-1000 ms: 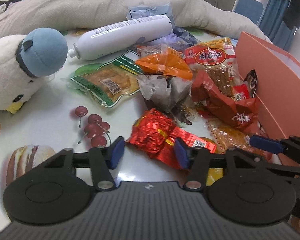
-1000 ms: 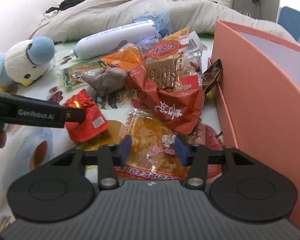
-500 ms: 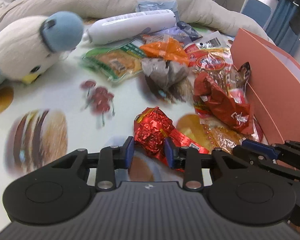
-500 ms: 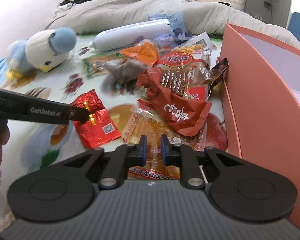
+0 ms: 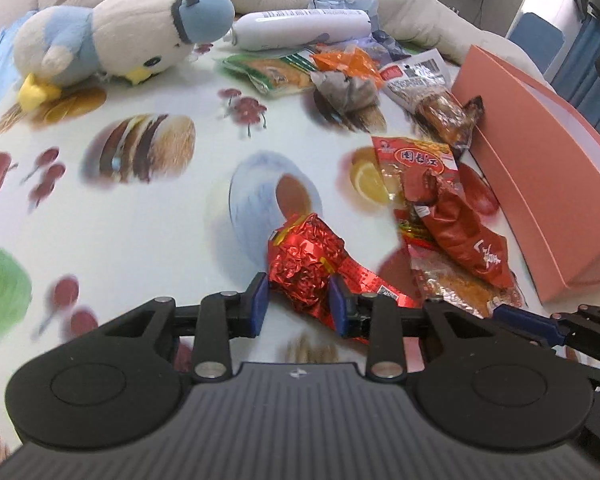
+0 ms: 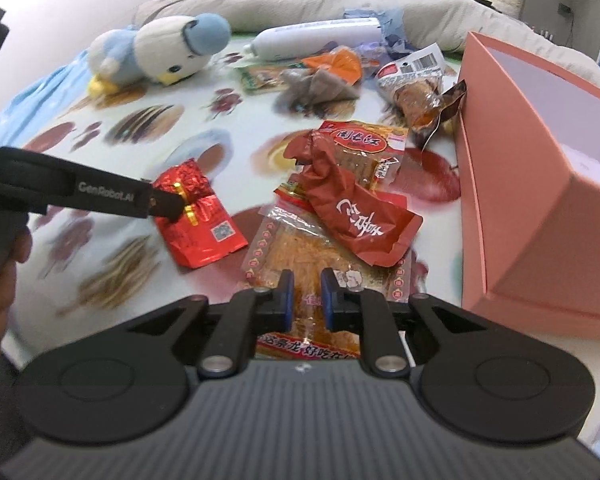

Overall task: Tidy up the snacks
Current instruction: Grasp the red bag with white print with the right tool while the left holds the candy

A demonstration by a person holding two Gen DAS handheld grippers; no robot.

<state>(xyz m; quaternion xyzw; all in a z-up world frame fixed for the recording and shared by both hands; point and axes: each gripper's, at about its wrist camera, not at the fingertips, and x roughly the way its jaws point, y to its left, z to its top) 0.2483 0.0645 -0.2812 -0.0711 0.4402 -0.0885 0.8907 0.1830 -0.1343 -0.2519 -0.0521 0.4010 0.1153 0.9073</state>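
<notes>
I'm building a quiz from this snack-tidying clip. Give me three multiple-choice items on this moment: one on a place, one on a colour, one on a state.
1. Where does the pink box stand relative to the snack pile?
A. right edge of both views
B. left, beside the plush bird
C. on top of the white bottle

2. What colour is the crinkled foil packet?
A. green
B. red
C. silver

3. What is the left gripper doing?
A. open over bare table
B. closed on the foil packet
C. closed on the white bottle

Answers: 1 A, the box fills the right side; 2 B, the foil is shiny red; 3 B, the pads press the packet's sides.
</notes>
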